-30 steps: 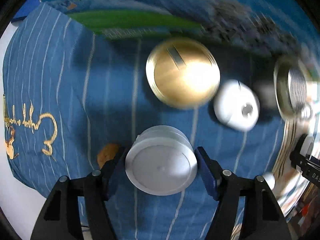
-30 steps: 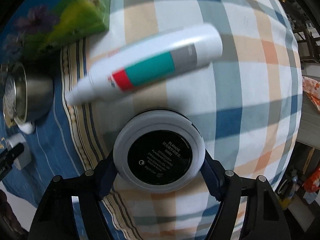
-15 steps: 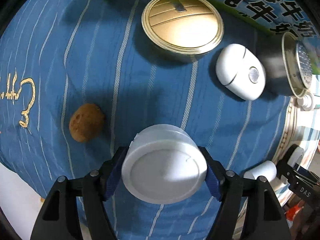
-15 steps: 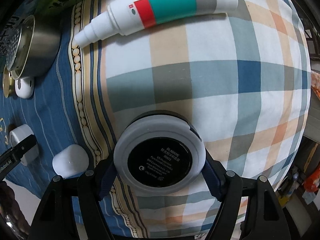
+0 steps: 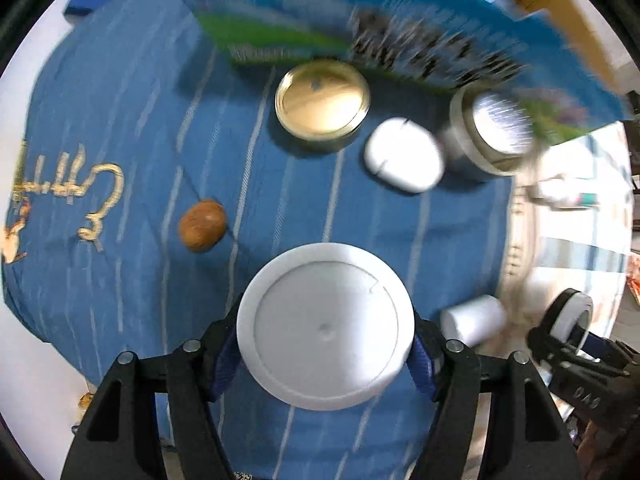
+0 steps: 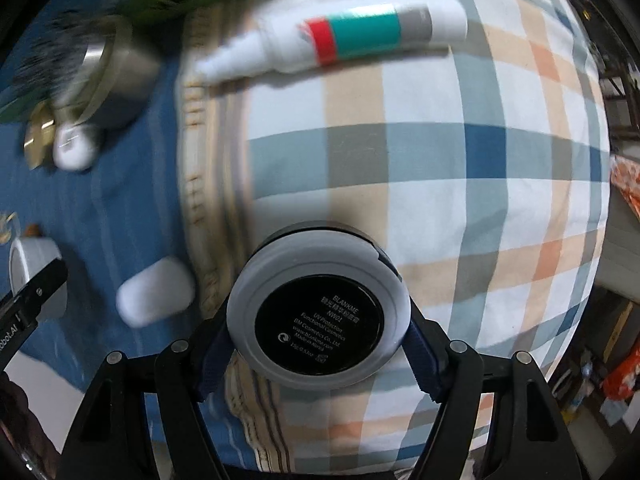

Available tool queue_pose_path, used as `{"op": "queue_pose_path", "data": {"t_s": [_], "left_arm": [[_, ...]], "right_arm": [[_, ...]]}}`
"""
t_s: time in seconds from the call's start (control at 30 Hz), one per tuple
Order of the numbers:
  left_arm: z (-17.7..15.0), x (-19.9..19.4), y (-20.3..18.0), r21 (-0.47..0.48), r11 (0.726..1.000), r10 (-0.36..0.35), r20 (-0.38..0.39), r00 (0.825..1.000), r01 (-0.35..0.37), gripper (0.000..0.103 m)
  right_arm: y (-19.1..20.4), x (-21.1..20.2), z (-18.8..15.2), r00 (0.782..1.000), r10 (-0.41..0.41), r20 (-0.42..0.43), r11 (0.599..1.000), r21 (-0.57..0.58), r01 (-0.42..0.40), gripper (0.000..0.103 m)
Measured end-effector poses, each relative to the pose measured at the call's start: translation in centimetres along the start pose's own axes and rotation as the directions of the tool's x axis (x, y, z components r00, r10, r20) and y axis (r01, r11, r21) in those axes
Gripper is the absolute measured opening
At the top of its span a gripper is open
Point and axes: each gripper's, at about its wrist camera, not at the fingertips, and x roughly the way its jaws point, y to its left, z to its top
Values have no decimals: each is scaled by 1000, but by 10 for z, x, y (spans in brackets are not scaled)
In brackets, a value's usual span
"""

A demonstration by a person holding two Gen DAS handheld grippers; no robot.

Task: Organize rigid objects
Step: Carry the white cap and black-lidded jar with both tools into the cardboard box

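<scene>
Only the left wrist view shows the brown oval nut (image 5: 202,225) and gold round tin lid (image 5: 322,99), both on the blue striped cloth (image 5: 140,128). There the left gripper (image 5: 325,354) clamps a white round jar (image 5: 325,326), jaws closing. The right wrist view alone shows the full white spray bottle (image 6: 340,40) on the plaid cloth (image 6: 460,168); the right gripper (image 6: 318,338) clamps a grey-rimmed round black compact (image 6: 318,320), jaws closing. The far steel cup (image 5: 490,134) is blurred.

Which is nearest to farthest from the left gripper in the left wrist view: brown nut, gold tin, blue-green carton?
From the left gripper:
1. Brown nut, upper left on the blue cloth.
2. Gold tin, straight ahead.
3. Blue-green carton, behind the tin, along the top.
</scene>
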Motion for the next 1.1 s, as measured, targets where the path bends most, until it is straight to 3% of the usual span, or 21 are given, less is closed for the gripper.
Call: {"op": "queue_pose_path", "data": {"t_s": [0.1, 0.3, 0.4, 0.47, 0.6, 0.73, 0.9, 1.1], "left_arm": [[-13, -50, -8, 15, 1000, -20, 83, 996, 19, 67], [13, -107, -13, 68, 997, -53, 219, 974, 39, 67], [18, -131, -1, 97, 994, -75, 268, 961, 51, 67], [25, -145, -1, 113, 992, -86, 299, 950, 54, 67], [39, -161, 9, 140, 989, -99, 347, 933, 53, 67], [55, -175, 12, 160, 985, -121, 369, 922, 65, 67], [88, -177, 14, 181, 980, -147, 356, 923, 86, 67], [162, -157, 8, 200, 972, -180, 306, 935, 122, 67]], "right_arm": [[6, -32, -22, 998, 25, 56, 998, -58, -22, 77], [13, -107, -53, 976, 72, 205, 992, -113, -50, 77], [27, -164, -38, 961, 95, 258, 991, -111, -68, 77], [61, -186, -1, 951, 106, 291, 991, -112, -77, 77], [79, -224, -5, 927, 119, 356, 989, -127, -78, 77], [94, -249, 1, 908, 132, 397, 987, -136, -85, 77], [108, -270, 19, 897, 151, 416, 984, -152, -95, 77], [118, -278, 76, 894, 142, 425, 986, -144, -88, 77]]}}
